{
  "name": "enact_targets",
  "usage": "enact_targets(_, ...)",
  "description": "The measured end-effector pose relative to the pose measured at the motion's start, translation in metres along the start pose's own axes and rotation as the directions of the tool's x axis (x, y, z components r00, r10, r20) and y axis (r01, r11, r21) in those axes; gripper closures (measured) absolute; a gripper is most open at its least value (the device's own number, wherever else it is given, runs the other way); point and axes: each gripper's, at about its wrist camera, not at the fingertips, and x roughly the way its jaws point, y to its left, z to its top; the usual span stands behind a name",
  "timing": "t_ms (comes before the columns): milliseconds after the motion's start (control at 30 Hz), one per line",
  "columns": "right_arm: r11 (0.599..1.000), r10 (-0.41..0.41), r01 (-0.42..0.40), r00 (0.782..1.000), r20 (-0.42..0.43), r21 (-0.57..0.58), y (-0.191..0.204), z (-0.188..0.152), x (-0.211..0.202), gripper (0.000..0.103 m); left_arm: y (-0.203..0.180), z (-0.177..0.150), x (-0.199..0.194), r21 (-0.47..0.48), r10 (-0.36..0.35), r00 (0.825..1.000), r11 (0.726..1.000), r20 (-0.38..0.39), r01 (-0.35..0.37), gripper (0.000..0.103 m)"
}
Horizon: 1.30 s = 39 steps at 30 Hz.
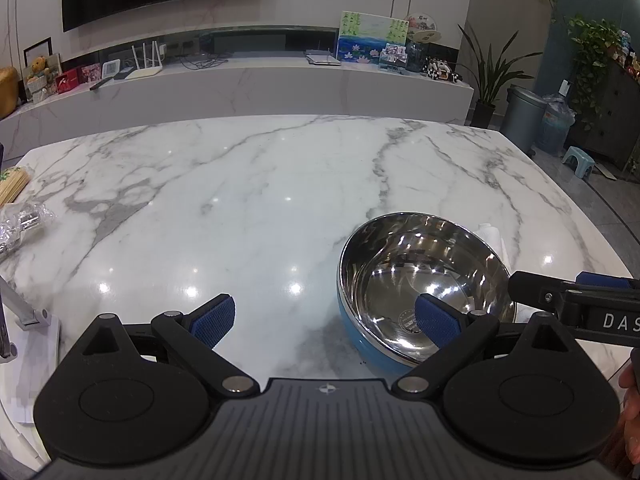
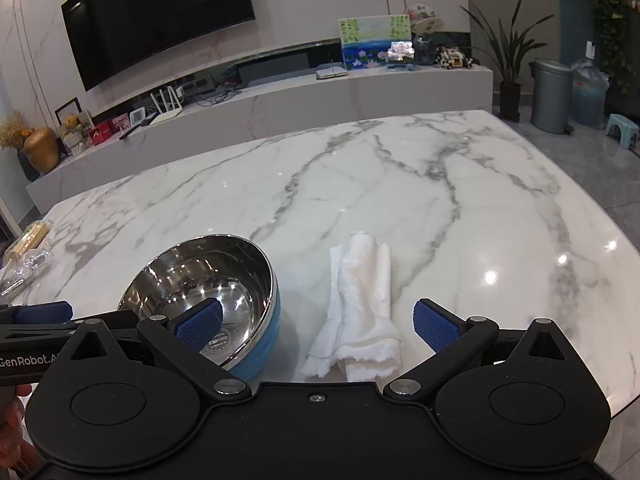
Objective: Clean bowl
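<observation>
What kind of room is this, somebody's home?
Most likely a home living room: a large black wall-mounted television above a long marble media console, potted green plants, and a white marble table.

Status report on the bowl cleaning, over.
Left claw open, empty. Right claw open, above the folded white cloth. Steel bowl with blue outside upright on marble table, cloth beside it. Nothing in the way.
</observation>
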Motion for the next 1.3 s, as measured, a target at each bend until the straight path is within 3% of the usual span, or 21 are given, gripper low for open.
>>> enact_targets(933, 1.0, 0.002, -0.002, 1.0, -0.005, -0.003, 0.0046, 0.0007, 0.0011, 0.001, 0.0009, 0.0019, 0.0011, 0.0, 0.005, 1.0, 1.0, -0.011, -0.005, 0.005)
enact_targets(1300, 1.0, 0.003, -0.003, 1.0, 0.011, -0.001, 0.0033, 0.001, 0.0006, 0.001, -0.0072, 0.0038, -0.0054, 0.052, 0.058, 0.996, 0.997, 0.071, -0.062, 0.005)
